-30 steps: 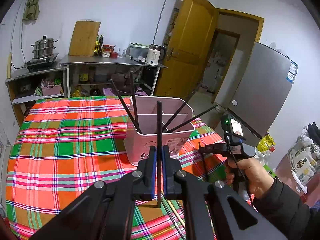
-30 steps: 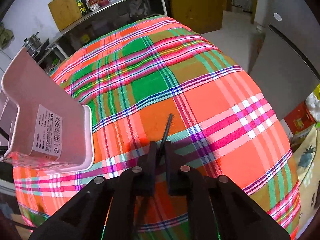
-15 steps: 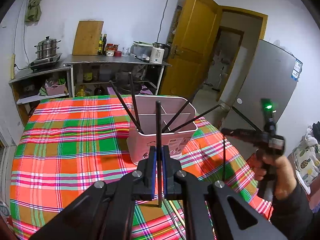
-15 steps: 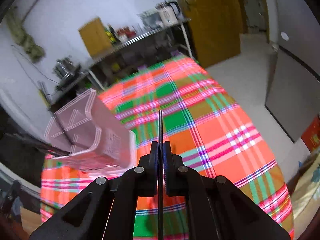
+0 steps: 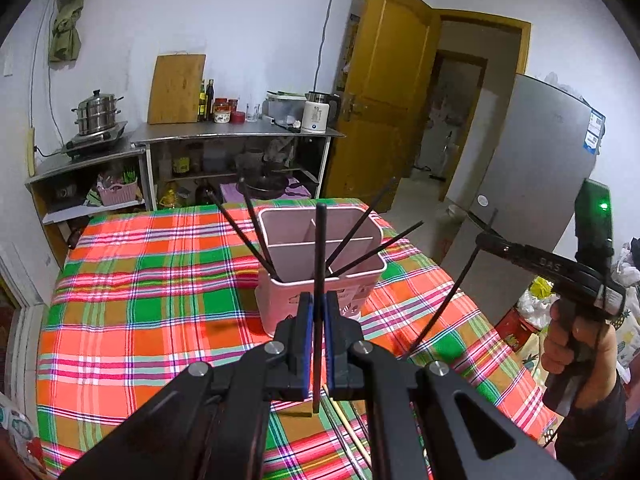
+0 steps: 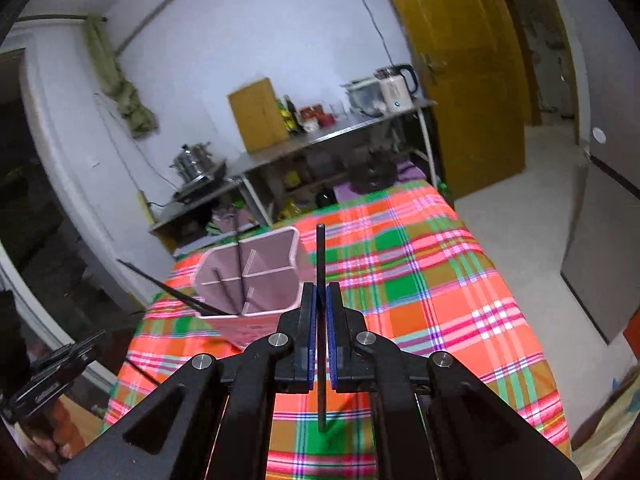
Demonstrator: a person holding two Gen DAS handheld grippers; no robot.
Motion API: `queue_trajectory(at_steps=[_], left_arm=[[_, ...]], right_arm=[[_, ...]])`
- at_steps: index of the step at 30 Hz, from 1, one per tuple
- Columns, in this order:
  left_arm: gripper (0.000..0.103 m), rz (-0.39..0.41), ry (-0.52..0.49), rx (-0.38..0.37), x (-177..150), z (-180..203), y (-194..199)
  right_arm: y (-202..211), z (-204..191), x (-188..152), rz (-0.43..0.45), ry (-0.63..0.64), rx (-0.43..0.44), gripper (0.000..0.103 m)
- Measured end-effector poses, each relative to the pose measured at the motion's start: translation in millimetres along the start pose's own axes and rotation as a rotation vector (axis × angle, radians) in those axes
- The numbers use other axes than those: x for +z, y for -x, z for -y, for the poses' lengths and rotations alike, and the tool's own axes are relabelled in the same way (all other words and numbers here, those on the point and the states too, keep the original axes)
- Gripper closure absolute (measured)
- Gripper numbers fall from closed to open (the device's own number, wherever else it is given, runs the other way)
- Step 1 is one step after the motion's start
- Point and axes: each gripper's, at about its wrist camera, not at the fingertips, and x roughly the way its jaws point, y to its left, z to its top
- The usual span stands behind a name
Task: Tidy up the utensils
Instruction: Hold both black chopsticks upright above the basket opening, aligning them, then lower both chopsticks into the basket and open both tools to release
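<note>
My right gripper (image 6: 319,344), jaws clenched on a chopstick (image 6: 320,320), has swung up off the worktop (image 6: 440,300) to face the caddy (image 6: 256,280), so I judge insertion is next. The left gripper (image 5: 315,344) grasps another stick (image 5: 319,280) just before the caddy. Only the left view shows loose sticks (image 5: 348,428) lying below.

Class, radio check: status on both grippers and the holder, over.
Left gripper shut on chopstick. Right gripper shut on another. Holder upright, four sticks in. Nothing blocking.
</note>
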Motion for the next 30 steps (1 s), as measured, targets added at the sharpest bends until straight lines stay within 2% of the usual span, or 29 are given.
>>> queue_trajectory(at_steps=[14,19,30], left_arm=[[0.097,0.003,-0.014,0.003,26,9,-1],[0.097,0.019,0.0,-0.009,44,4,0],[0.097,0.115,-0.003,-0.005,94,2,5]], right_arm=[[3,-47,-3,0.043,0.113,0.111,0.099],[-1,-63,8,0.075,0.132,0.147,0.099],[-7,-82,49,0.181,0.126,0.181,0.099]])
